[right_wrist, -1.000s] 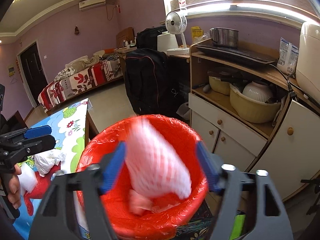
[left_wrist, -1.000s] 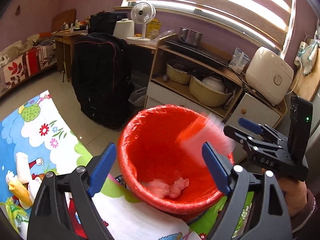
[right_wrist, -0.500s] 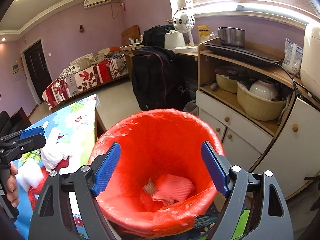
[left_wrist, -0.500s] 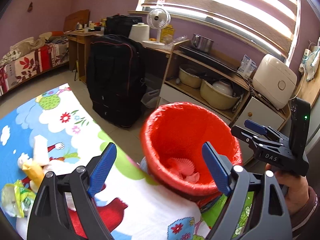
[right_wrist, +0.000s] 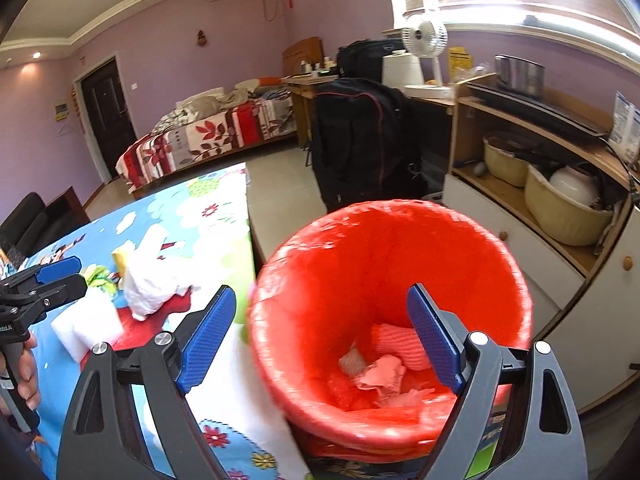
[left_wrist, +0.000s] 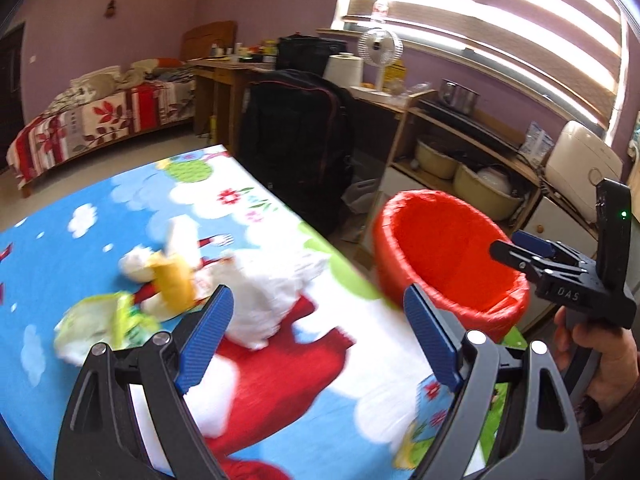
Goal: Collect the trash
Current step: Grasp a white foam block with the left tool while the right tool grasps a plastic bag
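A red-lined trash bin (right_wrist: 392, 280) stands at the table's right edge, with pink foam net and crumpled paper (right_wrist: 384, 364) at its bottom; it also shows in the left wrist view (left_wrist: 448, 256). My right gripper (right_wrist: 320, 336) is open and empty above the bin's near rim. My left gripper (left_wrist: 316, 336) is open and empty over the cartoon tablecloth (left_wrist: 80, 240). In front of it lie a crumpled white plastic bag (left_wrist: 272, 288), a yellow piece (left_wrist: 174, 280), a green wrapper (left_wrist: 100, 324) and white tissue (left_wrist: 134, 264). A white foam block (right_wrist: 86, 328) lies near the bag (right_wrist: 150, 280).
A black suitcase (left_wrist: 296, 140) stands behind the table. A wooden shelf unit (right_wrist: 540, 184) with bowls, a pot and a rice cooker (left_wrist: 580, 160) lines the wall right of the bin. A bed (right_wrist: 208, 136) and a desk with a fan (left_wrist: 380, 46) are farther back.
The pink foam net dropped from my open right gripper into the bin. My left gripper swung left, away from the bin, toward the trash pile on the tablecloth.
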A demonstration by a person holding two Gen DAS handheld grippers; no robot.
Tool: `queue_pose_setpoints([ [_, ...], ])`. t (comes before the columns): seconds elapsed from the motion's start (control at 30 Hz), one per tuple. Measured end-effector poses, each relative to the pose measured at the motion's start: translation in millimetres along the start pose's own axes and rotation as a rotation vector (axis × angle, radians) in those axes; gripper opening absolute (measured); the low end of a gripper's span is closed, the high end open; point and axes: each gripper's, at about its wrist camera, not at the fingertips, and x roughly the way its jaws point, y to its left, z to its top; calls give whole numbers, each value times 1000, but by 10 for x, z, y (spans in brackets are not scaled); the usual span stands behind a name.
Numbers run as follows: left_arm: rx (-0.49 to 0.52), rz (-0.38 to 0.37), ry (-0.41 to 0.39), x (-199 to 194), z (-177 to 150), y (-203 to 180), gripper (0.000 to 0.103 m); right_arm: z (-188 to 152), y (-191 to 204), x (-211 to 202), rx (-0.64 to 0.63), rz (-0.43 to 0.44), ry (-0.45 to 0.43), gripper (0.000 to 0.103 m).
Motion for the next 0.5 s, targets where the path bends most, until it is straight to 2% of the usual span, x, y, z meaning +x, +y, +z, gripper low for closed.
queue_pose_setpoints([
  [0.5, -127, 167, 12, -435, -396, 778, 84, -80, 481, 141, -58, 77, 40, 84],
])
